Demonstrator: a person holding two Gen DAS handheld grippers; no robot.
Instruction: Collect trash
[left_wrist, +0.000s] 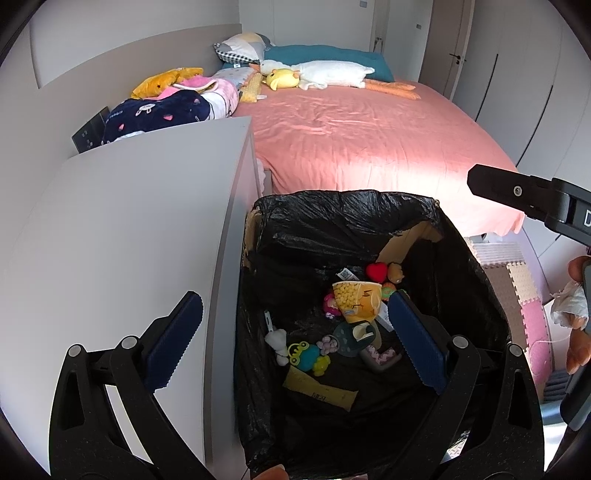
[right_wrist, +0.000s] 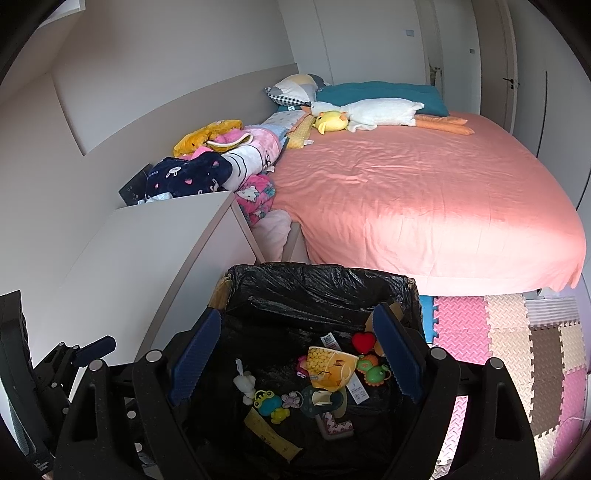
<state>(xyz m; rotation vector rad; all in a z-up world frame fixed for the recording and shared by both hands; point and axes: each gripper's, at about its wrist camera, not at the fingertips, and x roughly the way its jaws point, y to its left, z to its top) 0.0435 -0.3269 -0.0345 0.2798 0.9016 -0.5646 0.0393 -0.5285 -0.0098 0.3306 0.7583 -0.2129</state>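
A cardboard bin lined with a black bag (left_wrist: 343, 221) (right_wrist: 317, 284) stands between a white cabinet and the bed. Inside lie a yellow popcorn cup (left_wrist: 356, 299) (right_wrist: 330, 367), a red heart (left_wrist: 376, 271) (right_wrist: 363, 341), a green frog toy (left_wrist: 304, 356) (right_wrist: 267, 402), a yellow wrapper (left_wrist: 319, 389) (right_wrist: 271, 434) and several other small items. My left gripper (left_wrist: 295, 339) is open and empty above the bin. My right gripper (right_wrist: 295, 358) is open and empty above the bin; its finger (left_wrist: 509, 190) shows in the left wrist view at the right edge.
A white cabinet (left_wrist: 122, 236) (right_wrist: 147, 254) stands left of the bin. A bed with a pink sheet (left_wrist: 369, 136) (right_wrist: 424, 199) holds pillows, plush toys and folded clothes. Foam floor mats (right_wrist: 517, 339) lie to the right.
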